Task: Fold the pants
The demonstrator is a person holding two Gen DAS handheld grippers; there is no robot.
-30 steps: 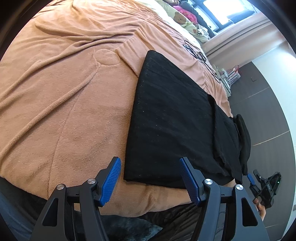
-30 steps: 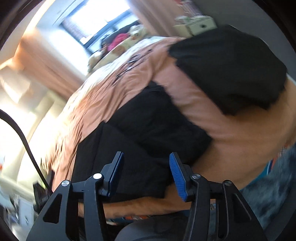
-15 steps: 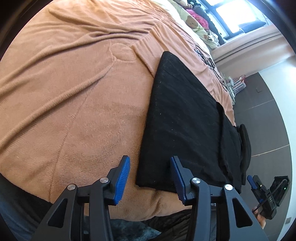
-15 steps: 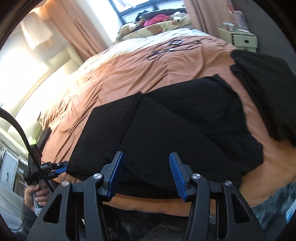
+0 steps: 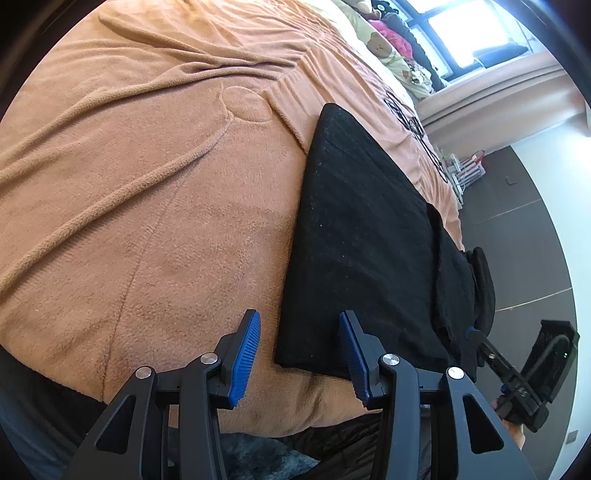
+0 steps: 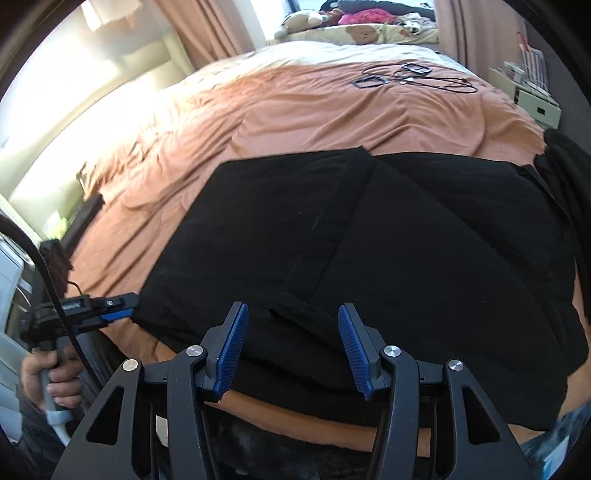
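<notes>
- The bed's orange-brown fleece blanket [image 5: 140, 206] fills most of the room, creased into long ridges, with a round pressed mark in it beyond the far end of the trousers.
- The black pants [image 6: 388, 251] lie flat on that blanket along the near edge of the bed, folded lengthwise into a long dark slab; a straight seam or fold edge runs across them, and the cloth at the near edge is bunched into loose layers.
- Another dark garment [image 6: 569, 173] sits at the right end of the pants, touching or overlapping them; I cannot tell which.
- Past the blanket a pale sheet, a pillow with a bear print [image 6: 364, 33] and soft toys lie under a bright window with pinkish curtains.
- Thin black cables [image 6: 410, 77] lie looped on the blanket, well apart from the pants.
- A small white bedside cabinet [image 6: 532, 99] stands by the far right of the bed; the floor there is dark.
- The right gripper [image 6: 291, 343] hovers over the bunched near edge of the pants, blue pads about half apart, nothing pinched between them.
- The left gripper [image 5: 299, 350] hangs over the near left corner of the pants, about half open; the corner lies below the gap, ungripped.
- A hand [image 6: 48, 376] grips the left tool's handle.
</notes>
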